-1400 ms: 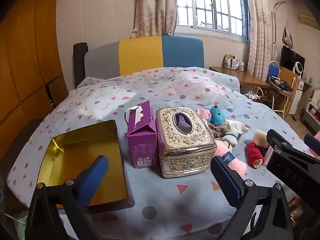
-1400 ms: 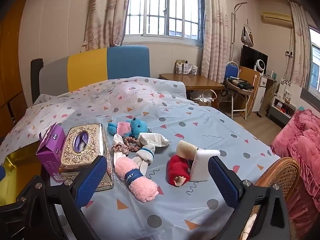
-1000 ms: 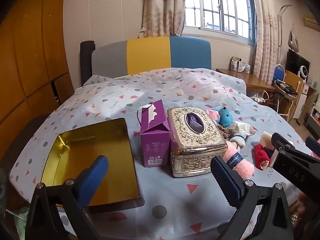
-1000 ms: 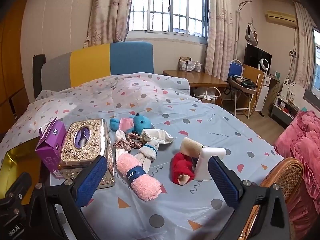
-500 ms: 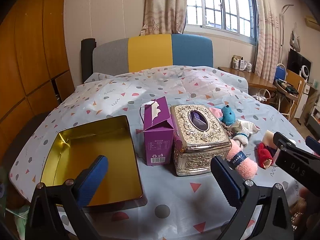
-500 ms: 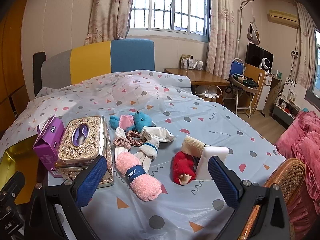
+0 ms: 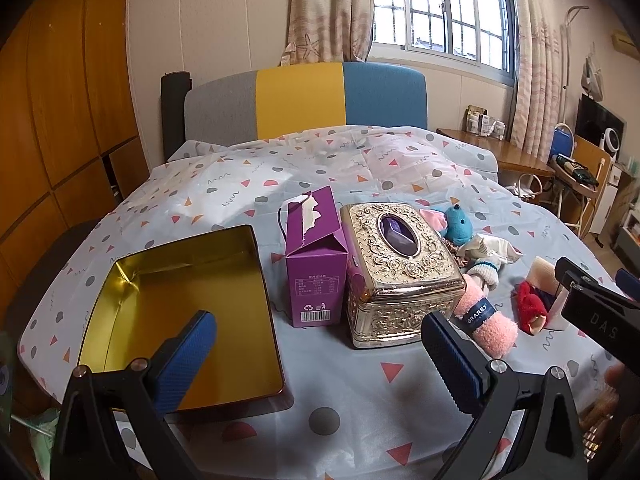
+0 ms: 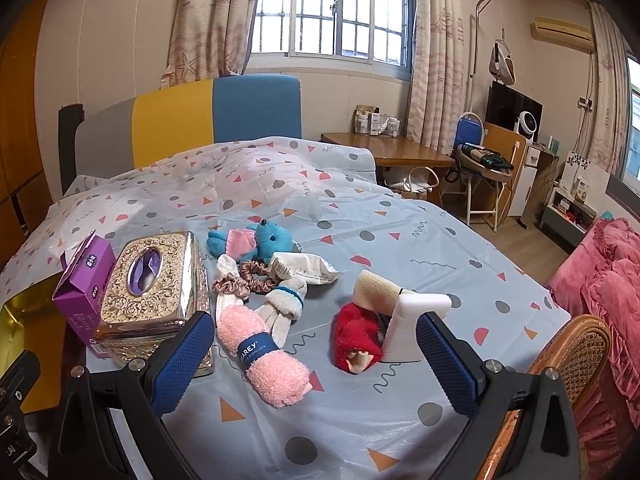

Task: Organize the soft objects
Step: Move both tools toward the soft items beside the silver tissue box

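Soft things lie on the patterned tablecloth: a rolled pink towel [image 8: 264,354] [image 7: 486,322], a red plush piece [image 8: 356,338] [image 7: 530,308], a white sponge [image 8: 414,326], a blue plush toy [image 8: 268,240] [image 7: 458,226], white socks [image 8: 286,304], scrunchies [image 8: 240,278] and a white packet [image 8: 304,266]. An open gold tin [image 7: 180,308] lies at the left. My left gripper [image 7: 320,354] is open and empty, low in front of the tin and boxes. My right gripper [image 8: 316,360] is open and empty, just short of the towel and red plush.
A purple carton [image 7: 316,264] and an ornate gold tissue box [image 7: 396,268] stand between the tin and the soft things. A wicker chair [image 8: 576,356] is at the right edge. A wooden desk [image 8: 396,154] and a headboard [image 8: 200,124] are behind.
Both grippers have drifted slightly, the left view shifting so the boxes sit further right. Nothing was picked up; both jaws stay open.
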The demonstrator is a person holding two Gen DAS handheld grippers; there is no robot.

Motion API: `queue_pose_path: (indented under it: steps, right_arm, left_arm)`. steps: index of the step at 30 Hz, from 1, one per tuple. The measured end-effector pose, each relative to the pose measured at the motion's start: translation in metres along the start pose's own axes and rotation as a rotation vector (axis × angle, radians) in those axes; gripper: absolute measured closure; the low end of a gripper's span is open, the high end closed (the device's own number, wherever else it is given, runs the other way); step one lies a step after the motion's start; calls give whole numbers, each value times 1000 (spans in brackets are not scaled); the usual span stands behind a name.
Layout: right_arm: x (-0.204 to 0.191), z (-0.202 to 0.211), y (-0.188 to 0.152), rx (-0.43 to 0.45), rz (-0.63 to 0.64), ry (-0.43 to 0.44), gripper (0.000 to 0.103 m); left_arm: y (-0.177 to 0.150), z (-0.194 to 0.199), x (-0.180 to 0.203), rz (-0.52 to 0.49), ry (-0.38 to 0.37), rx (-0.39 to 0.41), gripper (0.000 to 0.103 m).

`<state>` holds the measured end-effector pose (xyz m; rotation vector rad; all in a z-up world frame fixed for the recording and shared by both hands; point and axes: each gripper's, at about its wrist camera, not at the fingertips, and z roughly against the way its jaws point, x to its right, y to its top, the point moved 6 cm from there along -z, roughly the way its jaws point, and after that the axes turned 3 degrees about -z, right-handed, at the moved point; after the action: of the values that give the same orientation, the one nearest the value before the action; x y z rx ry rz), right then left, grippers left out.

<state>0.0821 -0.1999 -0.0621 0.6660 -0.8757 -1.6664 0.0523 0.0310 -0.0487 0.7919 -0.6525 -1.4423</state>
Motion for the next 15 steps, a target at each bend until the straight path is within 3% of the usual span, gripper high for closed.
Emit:
queue_pose_path:
  steps: [15]
  right_arm:
    - [9,-1,6,8,-5,-17,0]
  left_arm:
    - [0,0,6,-15,-11,-5,0]
